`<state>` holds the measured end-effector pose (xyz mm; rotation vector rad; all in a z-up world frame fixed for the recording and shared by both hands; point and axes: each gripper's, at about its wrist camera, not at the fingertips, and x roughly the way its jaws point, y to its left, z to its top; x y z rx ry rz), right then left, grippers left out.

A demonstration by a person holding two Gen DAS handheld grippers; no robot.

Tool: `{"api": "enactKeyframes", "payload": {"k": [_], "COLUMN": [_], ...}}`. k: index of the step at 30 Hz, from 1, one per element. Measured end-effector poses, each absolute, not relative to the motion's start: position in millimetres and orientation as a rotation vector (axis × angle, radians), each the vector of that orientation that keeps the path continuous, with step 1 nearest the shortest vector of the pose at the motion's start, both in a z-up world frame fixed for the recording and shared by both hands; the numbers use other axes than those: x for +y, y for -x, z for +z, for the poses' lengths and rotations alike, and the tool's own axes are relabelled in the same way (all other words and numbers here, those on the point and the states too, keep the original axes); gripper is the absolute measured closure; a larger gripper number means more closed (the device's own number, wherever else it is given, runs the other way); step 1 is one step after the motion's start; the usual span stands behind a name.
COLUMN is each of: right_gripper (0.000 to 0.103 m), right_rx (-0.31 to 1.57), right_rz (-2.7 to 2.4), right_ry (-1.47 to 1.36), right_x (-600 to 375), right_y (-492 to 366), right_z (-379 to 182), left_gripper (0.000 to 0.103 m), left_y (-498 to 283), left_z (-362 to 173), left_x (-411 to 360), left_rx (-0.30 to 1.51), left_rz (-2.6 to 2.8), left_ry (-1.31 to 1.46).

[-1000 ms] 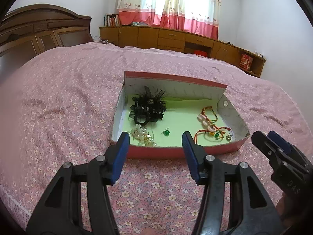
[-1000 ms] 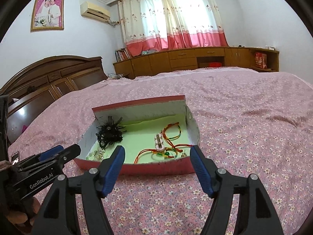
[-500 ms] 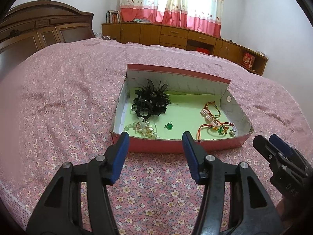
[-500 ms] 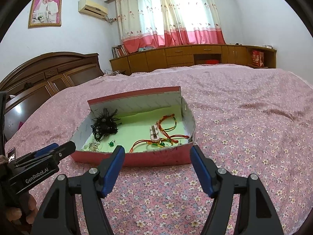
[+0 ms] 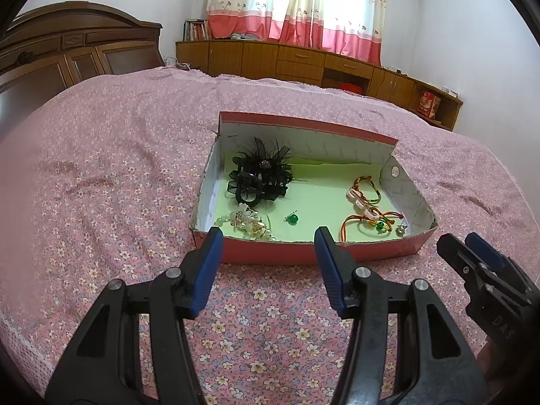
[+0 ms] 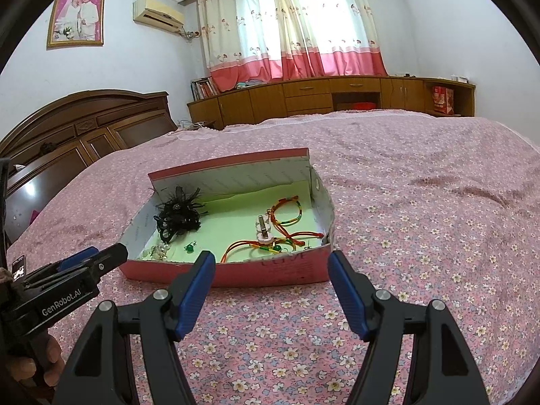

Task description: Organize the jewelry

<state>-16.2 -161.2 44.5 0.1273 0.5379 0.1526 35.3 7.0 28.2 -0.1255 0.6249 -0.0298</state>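
A shallow red box (image 5: 303,253) (image 6: 236,273) with a pale green floor lies on the bed. Inside it are a black feathered hair clip (image 5: 261,173) (image 6: 179,212), a pearl and bead cluster (image 5: 248,222) (image 6: 157,251), a small green bead earring (image 5: 292,218) (image 6: 189,246) and red-orange cord bracelets (image 5: 366,202) (image 6: 280,226). My left gripper (image 5: 268,246) hovers open just short of the box's near wall, holding nothing. My right gripper (image 6: 271,270) is likewise open and empty before the same wall. Each gripper shows at the edge of the other's view.
The pink floral bedspread (image 5: 101,185) spreads around the box on all sides. A dark wooden headboard (image 5: 67,54) stands at the left, low wooden cabinets (image 6: 337,98) under curtains at the far wall. A hand (image 6: 30,368) holds the left gripper.
Both grippers have pulled back and risen slightly from the box, so more of its floor shows. Their jaws stayed open and the jewelry has not moved.
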Motion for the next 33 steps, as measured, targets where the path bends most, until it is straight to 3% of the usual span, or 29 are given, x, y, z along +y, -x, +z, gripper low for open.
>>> {"api": "enactKeyframes", "payload": {"k": [33], "right_gripper": [0.031], "right_rx": [0.538], "right_rz": [0.151], "right_ry": [-0.128], "right_x": [-163.0], "right_y": [15.9], "right_z": [44.0], "left_gripper": [0.055], "left_y": [-36.0], "left_z": [30.8], "left_x": [8.6], "left_rx": [0.621], "left_rz": [-0.028], "left_ry": [0.122]}}
